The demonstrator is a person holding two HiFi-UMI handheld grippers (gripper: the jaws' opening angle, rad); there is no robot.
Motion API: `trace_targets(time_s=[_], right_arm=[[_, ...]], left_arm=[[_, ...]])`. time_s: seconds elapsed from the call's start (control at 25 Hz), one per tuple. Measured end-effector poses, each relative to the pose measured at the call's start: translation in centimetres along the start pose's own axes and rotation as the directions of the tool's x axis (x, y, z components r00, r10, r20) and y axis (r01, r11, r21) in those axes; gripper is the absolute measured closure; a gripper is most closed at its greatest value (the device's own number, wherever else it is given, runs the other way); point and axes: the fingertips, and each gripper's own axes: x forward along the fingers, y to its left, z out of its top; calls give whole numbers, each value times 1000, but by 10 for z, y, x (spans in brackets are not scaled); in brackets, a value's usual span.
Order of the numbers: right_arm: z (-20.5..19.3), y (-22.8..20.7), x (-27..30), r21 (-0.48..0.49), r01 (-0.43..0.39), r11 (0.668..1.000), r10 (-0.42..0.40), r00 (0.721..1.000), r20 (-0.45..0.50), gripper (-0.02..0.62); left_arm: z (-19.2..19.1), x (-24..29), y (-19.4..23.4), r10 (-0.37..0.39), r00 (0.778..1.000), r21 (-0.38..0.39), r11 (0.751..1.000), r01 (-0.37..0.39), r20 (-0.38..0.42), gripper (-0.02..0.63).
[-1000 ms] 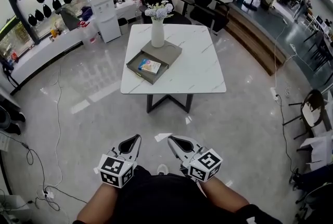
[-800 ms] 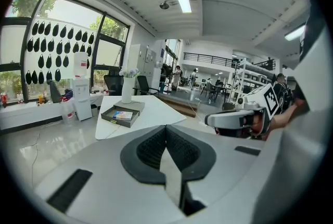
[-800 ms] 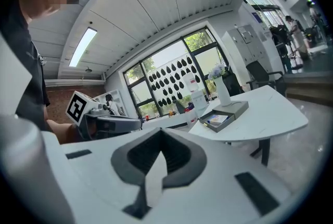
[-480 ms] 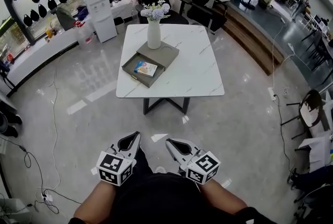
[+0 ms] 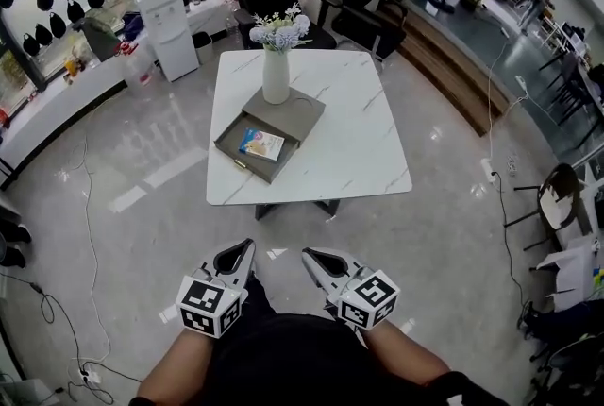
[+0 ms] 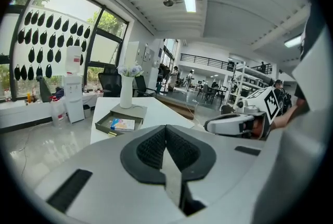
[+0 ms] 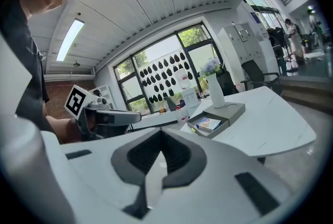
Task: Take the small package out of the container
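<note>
1. The small package (image 5: 261, 144) is lying flat, colourful face up, in the pulled-out drawer part of the container (image 5: 233, 152), toward the left side of the desk (image 5: 349, 140); its long axis appears to be running slantwise, from far-left to near-right, across the drawer
2. A vase (image 5: 276, 74) of flowers is standing on the covered far part of the container, just beyond the package, so the open way in is lying from the near side and from above
3. The drawer is opening toward the desk's near-left edge, which is putting the package close to that edge and not deep on the desk
4. The left gripper (image 5: 243, 250) and the right gripper (image 5: 311, 255) are hanging side by side in front of the person's body, well apart from the desk, with bare floor (image 5: 142, 206) lying between; both are pointing toward the far side, at the desk
5. Both pairs of fingers are pressing together with nothing between them, so each would need to be opening before any grasp
6. The package is lying straight ahead and far from both, slightly left of the gap between them, so I am judging the left gripper to be the nearer and better lined-up one
</note>
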Motion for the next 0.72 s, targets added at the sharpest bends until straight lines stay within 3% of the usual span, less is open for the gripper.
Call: trace_targets(time_s=[0.32,0.72], right_arm=[[59,-41,80,-11,54,998,-54,999,-3,594],[98,-92,158,23,189,982,-190,982,20,594]], left_arm=[[66,53,76,-75,997,48,996,75,4,604],[101,115,152,-205,978,89,974,207,-29,604]])
